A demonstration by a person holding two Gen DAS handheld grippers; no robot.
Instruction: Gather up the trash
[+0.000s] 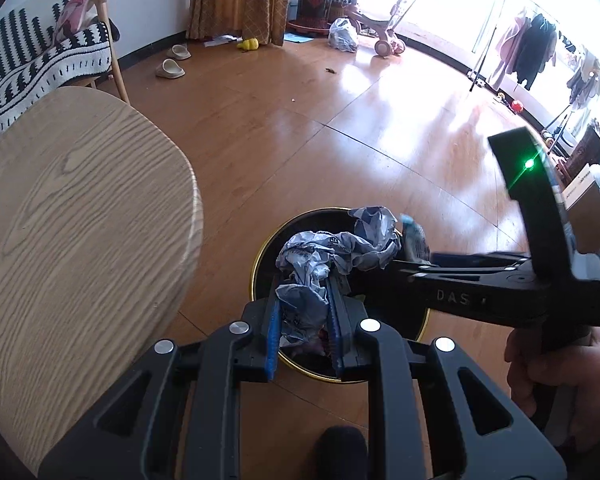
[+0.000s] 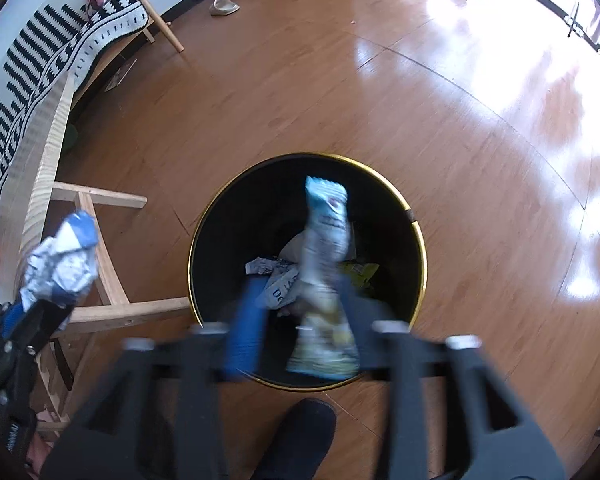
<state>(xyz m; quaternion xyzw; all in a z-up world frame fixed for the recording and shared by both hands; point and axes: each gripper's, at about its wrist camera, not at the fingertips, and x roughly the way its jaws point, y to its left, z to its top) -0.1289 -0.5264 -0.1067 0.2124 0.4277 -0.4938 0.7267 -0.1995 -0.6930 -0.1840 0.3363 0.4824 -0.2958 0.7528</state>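
Bin point(image 2: 414, 216) on glossy wood floor point(image 2: 440, 92), table point(image 1: 72, 216) beside.

One black bin point(image 2: 414, 240) with a gold rim stands on the floor. Two tools show: the left tool point(image 1: 304, 320) and the right tool point(image 2: 300, 332). One crumpled silver-grey wrapper point(image 1: 332, 252) and one pale blue snack packet point(image 2: 326, 264) are out of the bin; a few more scraps lie inside it, too jumbled to count. One round wooden counter point(image 1: 72, 240) is at left. Two slippers point(image 1: 174, 62) lie far left, near one yellow toy point(image 1: 248, 44). One white plastic bag point(image 1: 343, 35) and one pink tricycle point(image 1: 384, 30) sit far off.
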